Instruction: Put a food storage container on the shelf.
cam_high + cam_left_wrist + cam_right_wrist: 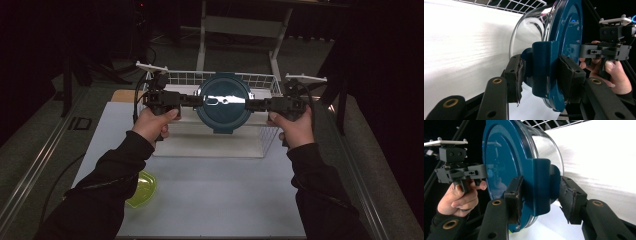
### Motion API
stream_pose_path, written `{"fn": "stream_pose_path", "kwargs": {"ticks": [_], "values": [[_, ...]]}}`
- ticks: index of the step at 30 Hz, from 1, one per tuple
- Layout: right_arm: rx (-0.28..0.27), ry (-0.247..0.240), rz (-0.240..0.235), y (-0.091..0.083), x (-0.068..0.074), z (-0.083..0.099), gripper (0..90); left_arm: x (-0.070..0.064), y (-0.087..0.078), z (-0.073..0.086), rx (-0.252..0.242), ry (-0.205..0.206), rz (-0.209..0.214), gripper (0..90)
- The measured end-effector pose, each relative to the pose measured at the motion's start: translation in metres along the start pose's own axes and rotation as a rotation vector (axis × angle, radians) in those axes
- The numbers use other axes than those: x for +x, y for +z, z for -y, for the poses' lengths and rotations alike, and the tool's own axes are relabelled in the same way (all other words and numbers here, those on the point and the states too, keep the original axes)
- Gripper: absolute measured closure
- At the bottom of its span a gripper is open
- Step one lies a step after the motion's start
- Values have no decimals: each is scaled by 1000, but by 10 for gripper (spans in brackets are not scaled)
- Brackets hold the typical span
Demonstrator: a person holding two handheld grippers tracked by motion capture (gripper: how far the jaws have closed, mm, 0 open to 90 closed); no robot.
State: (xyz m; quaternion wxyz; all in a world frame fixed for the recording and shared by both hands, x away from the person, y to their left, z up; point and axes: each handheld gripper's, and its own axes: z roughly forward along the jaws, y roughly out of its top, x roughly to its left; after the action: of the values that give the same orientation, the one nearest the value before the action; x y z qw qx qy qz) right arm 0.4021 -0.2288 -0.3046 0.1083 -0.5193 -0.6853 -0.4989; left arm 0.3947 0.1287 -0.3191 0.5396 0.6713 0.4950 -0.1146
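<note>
The left tool point(192, 100) is clamped on a blue plastic latch tab at the 9 o'clock edge of the round container point(223, 102); in the left gripper view its worn rubber pads point(517, 77) press the tab from both sides, with almost no gap to spare. The right tool point(255, 105) grips the matching tab at 3 o'clock in the same way — its frayed pads point(514, 195) are squeezed against the thick blue clip. Between them the container hangs tipped on its side, lifted above the worktop point(215, 185), its smooth teal lid point(223, 95) facing the camera and catching a bright glare. Behind the lid sits a clear, glassy bowl body point(546, 147), rounded and shiny. Just beyond, toward 12 o'clock, stands a white wire rack point(220, 79) over a pale flat tray point(210, 145). Each tool is held by a hand in a black sleeve — the left hand point(152, 122), the right hand point(292, 127). At 7 o'clock on the matte grey worktop lies a translucent yellow-green bowl point(142, 189), partly under the left sleeve.
</note>
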Motion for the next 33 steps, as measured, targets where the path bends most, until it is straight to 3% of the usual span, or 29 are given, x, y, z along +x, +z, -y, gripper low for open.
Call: {"fn": "stream_pose_path", "kwargs": {"ticks": [2, 3, 11, 15, 19, 21, 23, 30, 33], "values": [[0, 0, 0, 0, 0, 0, 555, 3, 1, 0, -6, -21, 11, 562], [-6, 25, -5, 2, -3, -3, 555, 7, 3, -1, -31, -36, 28, 561], [-6, 56, 18, 6, -1, -10, 549, 19, 6, -5, -33, -70, 65, 549], [-3, 70, 20, 8, -3, -12, 545, 23, 9, -7, -32, -83, 69, 543], [-4, 99, 51, 14, -8, -17, 523, 27, 15, -10, -35, -96, 60, 507], [-19, 90, 92, 15, -9, -19, 602, 27, 19, -11, -24, -104, 33, 432], [-23, 87, 105, 16, -8, -22, 585, 32, 20, -11, -18, -115, 46, 429], [-30, 57, 104, 17, -5, -20, 570, 29, 18, -10, -27, -87, 25, 424], [-41, 7, 124, 15, 1, -15, 567, 27, 16, -10, -28, -62, 6, 419]]}}
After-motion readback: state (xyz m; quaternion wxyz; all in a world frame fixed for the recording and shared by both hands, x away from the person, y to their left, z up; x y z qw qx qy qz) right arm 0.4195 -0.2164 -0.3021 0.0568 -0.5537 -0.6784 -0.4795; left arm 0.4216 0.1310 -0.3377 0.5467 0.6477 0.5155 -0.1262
